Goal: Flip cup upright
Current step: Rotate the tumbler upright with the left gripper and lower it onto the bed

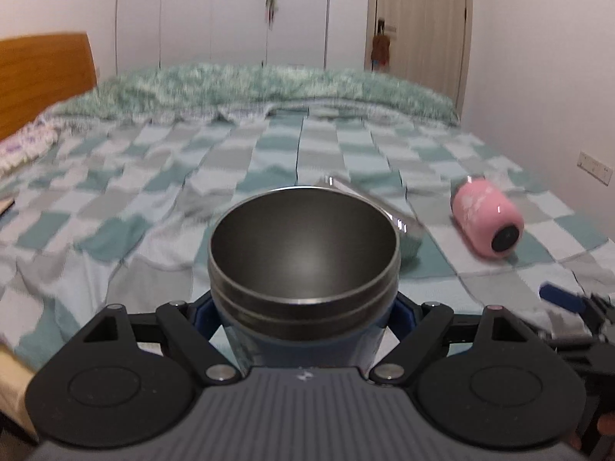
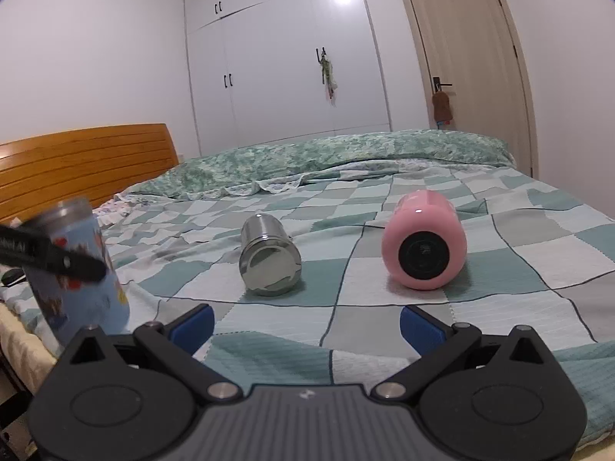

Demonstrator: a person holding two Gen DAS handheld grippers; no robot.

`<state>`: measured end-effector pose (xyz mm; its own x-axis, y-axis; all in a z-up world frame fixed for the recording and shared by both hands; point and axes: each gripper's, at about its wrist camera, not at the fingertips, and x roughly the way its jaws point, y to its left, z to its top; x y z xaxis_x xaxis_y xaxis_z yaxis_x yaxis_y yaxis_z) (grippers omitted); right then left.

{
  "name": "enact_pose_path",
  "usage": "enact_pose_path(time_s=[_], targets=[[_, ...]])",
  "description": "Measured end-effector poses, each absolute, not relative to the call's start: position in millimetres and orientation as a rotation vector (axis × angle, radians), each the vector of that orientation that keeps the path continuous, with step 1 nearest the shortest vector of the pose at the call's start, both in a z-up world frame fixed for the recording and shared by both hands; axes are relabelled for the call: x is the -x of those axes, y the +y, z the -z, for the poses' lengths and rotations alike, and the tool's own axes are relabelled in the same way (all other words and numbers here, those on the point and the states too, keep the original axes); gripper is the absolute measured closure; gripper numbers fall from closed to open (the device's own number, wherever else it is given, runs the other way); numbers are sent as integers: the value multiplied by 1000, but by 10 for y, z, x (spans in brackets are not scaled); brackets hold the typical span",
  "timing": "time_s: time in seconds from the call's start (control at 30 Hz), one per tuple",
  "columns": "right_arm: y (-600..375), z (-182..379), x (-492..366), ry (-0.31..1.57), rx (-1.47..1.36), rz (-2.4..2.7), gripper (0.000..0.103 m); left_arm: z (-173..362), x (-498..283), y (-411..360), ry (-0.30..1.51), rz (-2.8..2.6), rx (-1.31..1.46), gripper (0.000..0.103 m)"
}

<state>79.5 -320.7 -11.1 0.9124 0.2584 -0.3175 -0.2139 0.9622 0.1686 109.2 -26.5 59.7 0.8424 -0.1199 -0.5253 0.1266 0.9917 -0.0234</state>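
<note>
While the left gripper point(image 1: 303, 330) clamps the blue printed steel-lined cup point(image 1: 303, 265) upright near the bed's point(image 2: 423, 307) left edge, soft bedding could topple it on release; the right gripper point(image 2: 307, 322) gapes empty.

The cup point(image 1: 303, 265) sits between the left fingers point(image 1: 403, 313), mouth up. Ahead of the right fingers point(image 2: 192, 324), a metal cup point(image 2: 269, 259) and a bottle point(image 2: 424, 244) lie on their sides on the bed point(image 2: 499, 269), bottle to the right.
</note>
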Motion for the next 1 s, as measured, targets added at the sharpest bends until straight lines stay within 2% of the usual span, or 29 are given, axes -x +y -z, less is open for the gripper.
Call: enact_pose_path(time_s=[0.23,0.37,0.53,0.57,0.6,0.63,1.0], targets=[[-3173,116,-789,338,-114,-218,0,-488,-1408,-386,444,86,-60,18],[-3158,119,-797,342,-107,-214,0,-138,-1635,-425,519,51,-97,18],[-3157,122,-806,346,-106,-216,0,-125,-1630,-393,487,67,-80,18],[-3156,123,-804,346,-105,-216,0,-132,-1630,-385,483,71,-74,15],[-3156,122,-799,344,-104,-216,0,-134,-1618,-359,479,76,-68,4],[-3155,119,-794,342,-104,-216,0,-151,-1589,-343,465,73,-60,0],[-3169,20,-526,225,-55,-190,0,-710,-567,-395,157,73,0,0]])
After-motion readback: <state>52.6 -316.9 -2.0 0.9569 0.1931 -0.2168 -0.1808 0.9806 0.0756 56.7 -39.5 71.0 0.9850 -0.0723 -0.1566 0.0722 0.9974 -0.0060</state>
